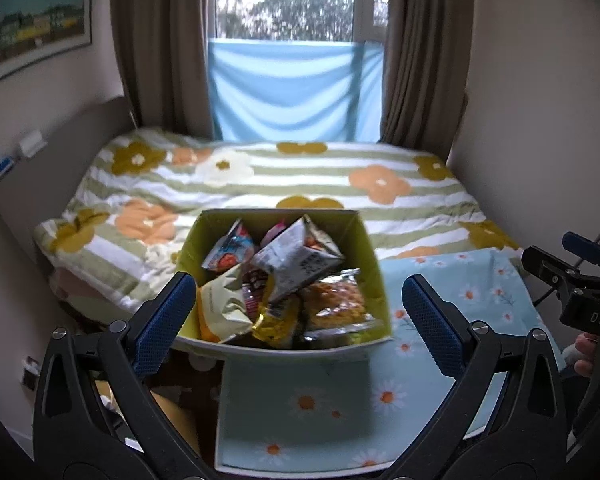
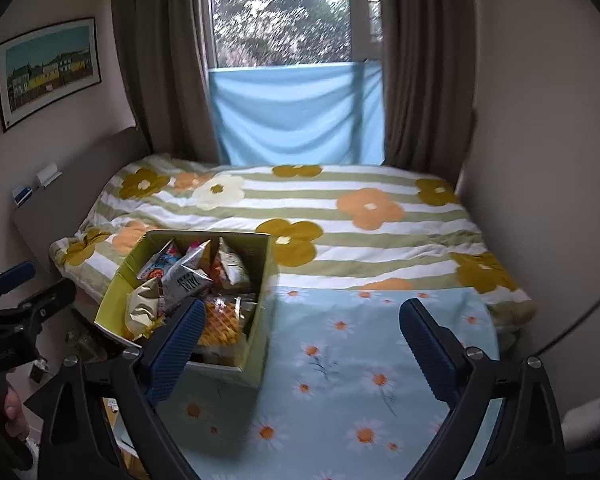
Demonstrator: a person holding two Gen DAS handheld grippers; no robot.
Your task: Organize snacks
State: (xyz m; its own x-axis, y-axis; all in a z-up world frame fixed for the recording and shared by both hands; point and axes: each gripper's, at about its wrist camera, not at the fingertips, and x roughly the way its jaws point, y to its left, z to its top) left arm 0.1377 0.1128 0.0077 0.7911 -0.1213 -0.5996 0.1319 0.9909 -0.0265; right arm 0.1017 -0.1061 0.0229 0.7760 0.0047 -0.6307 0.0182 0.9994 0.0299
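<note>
An open yellow-green cardboard box stands at the far left of a small table covered in a light blue daisy cloth. It holds several snack packets: a silver one, a pale cream one and a clear pack of orange waffles. The box also shows in the right wrist view. My left gripper is open and empty, just in front of the box. My right gripper is open and empty, above the cloth to the right of the box.
A bed with a striped flower quilt lies beyond the table. Brown curtains and a window with a blue cloth are behind it. Walls close in on both sides. A framed picture hangs on the left wall.
</note>
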